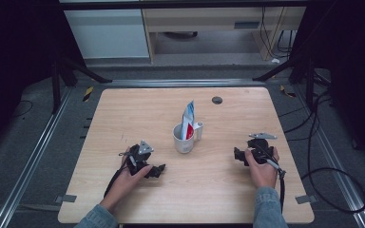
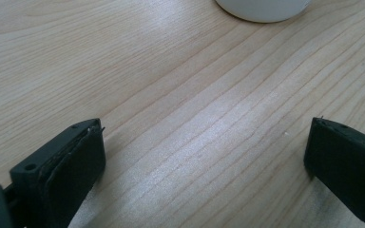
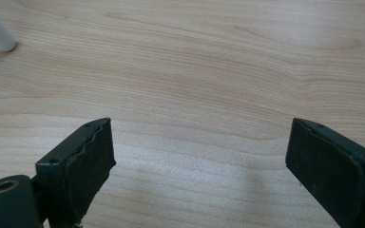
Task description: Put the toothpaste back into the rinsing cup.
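Pale wooden tabletop (image 1: 123, 114) carries a white mug (image 1: 184, 140) holding a tube (image 1: 188, 118); flanking the mug, our left gripper (image 1: 159, 170) and right gripper (image 1: 237, 155) rest wide-jawed, empty; next, we judge, reach for the mug.

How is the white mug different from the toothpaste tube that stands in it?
The white mug is short, wide and plain white; the toothpaste tube is thin, flat and blue and white with a red part. The mug stands upright on the wooden table, while the tube leans inside it and rises well above the rim. Both sit at the table's middle, between the left gripper and right gripper, untouched.
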`<control>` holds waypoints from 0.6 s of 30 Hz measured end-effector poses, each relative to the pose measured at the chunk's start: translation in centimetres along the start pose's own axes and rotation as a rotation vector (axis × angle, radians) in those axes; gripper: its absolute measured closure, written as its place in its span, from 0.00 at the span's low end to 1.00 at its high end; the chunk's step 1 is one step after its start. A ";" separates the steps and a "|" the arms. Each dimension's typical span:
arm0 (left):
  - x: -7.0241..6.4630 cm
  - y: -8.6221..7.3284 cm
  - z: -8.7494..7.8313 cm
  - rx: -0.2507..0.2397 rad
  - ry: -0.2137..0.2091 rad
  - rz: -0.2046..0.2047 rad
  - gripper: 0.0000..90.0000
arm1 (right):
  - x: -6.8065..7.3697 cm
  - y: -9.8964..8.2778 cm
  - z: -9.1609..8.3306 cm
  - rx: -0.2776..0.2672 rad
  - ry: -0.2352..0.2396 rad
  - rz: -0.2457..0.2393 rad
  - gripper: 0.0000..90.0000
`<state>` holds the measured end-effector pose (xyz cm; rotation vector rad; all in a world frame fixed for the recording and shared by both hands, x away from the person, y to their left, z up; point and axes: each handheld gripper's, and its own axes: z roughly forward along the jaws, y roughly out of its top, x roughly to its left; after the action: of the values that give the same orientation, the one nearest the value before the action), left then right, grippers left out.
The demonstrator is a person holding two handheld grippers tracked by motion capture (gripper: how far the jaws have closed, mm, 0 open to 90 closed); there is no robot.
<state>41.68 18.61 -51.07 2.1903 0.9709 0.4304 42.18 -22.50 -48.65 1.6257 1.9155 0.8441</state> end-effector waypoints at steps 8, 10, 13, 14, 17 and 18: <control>0.0 0.0 0.0 0.000 0.000 0.000 0.00 | -0.3 -0.5 1.0 -0.002 0.003 0.040 0.10; 0.0 0.0 0.0 0.000 0.000 0.000 0.00 | -0.4 -0.6 1.2 0.002 0.001 0.044 0.10; 0.0 0.0 0.0 0.000 0.000 0.000 0.00 | -0.4 -0.9 1.5 0.002 -0.005 0.052 0.10; 0.0 0.0 0.0 0.000 0.000 0.000 0.00 | -0.5 -1.0 1.6 0.003 -0.006 0.053 0.10; 0.0 0.0 0.0 0.000 0.000 0.000 0.00 | -0.5 -1.3 1.8 0.004 -0.013 0.060 0.10; 0.0 0.0 0.0 0.000 0.000 0.000 0.00 | -0.5 -1.4 1.8 -0.001 -0.019 0.057 0.10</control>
<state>41.68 18.61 -51.07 2.1902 0.9711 0.4304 42.65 -22.90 -50.91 1.6886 1.8635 0.8489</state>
